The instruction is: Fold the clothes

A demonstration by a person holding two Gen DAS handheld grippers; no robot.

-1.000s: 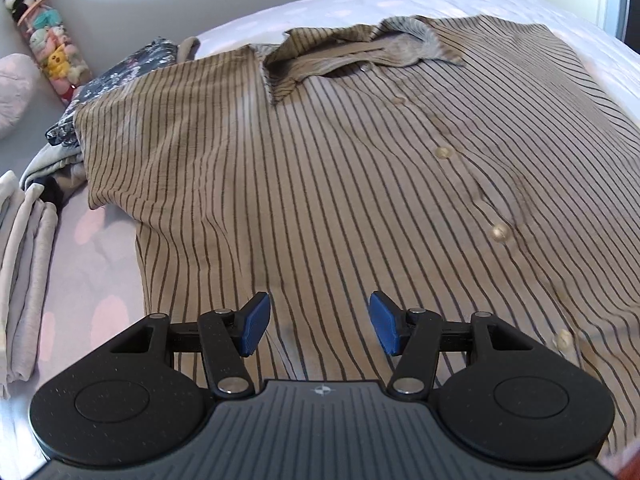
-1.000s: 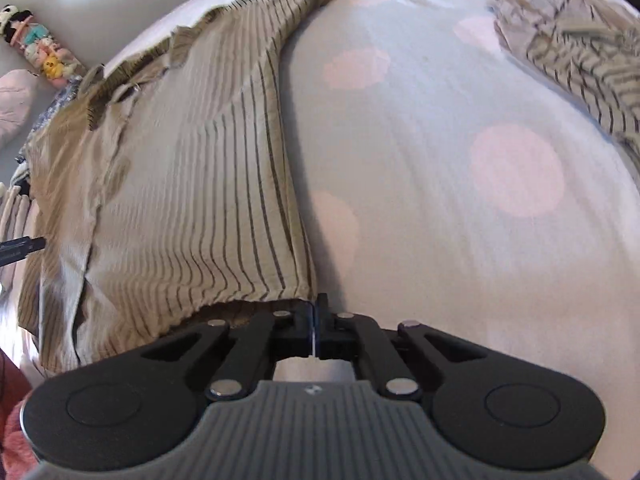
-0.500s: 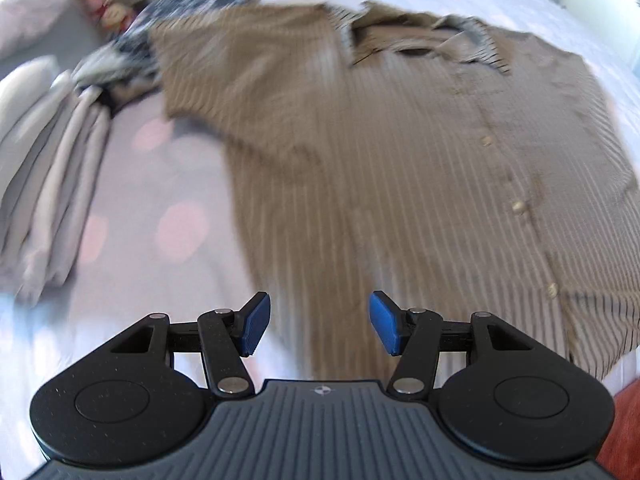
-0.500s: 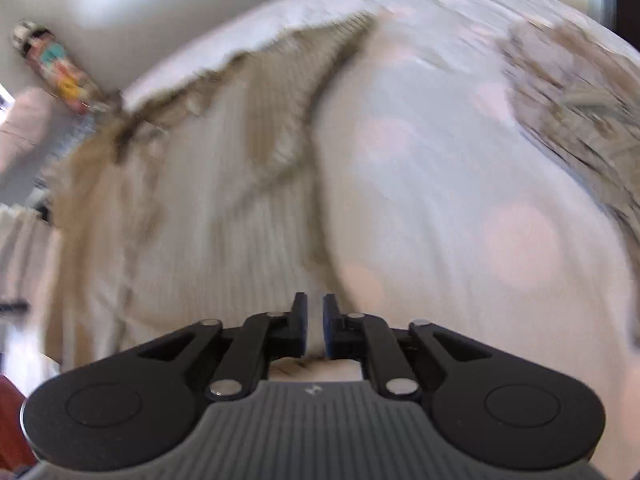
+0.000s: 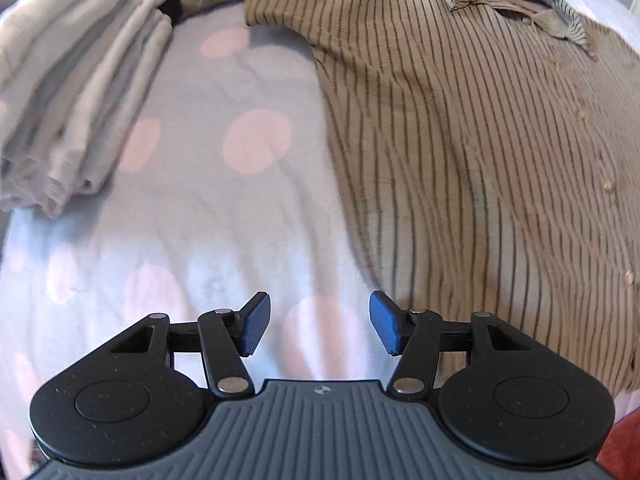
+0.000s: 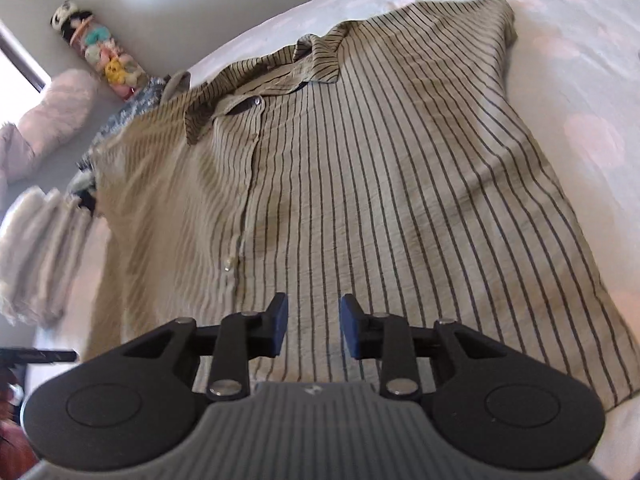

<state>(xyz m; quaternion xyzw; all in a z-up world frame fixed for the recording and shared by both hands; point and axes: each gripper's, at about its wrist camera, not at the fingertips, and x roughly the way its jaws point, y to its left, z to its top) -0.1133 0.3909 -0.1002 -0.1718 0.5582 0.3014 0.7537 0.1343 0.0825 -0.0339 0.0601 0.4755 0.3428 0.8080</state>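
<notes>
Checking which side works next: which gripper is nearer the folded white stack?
Left. The left gripper hangs over bare sheet beside the folded white stack; the right gripper, jaws opening and empty, is over the striped shirt.

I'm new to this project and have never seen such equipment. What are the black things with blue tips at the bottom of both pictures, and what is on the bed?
Those are hand-held tongs, one in each of a person's hands, each with a camera looking along its two fingers. One picture is from the left tongs, open over the spotted bedsheet and holding nothing. The other is from the right tongs, whose jaws are opening above a tan striped shirt, with nothing gripped. The shirt lies spread out, buttoned side up. Beside it sits a stack of folded pale clothes.
</notes>
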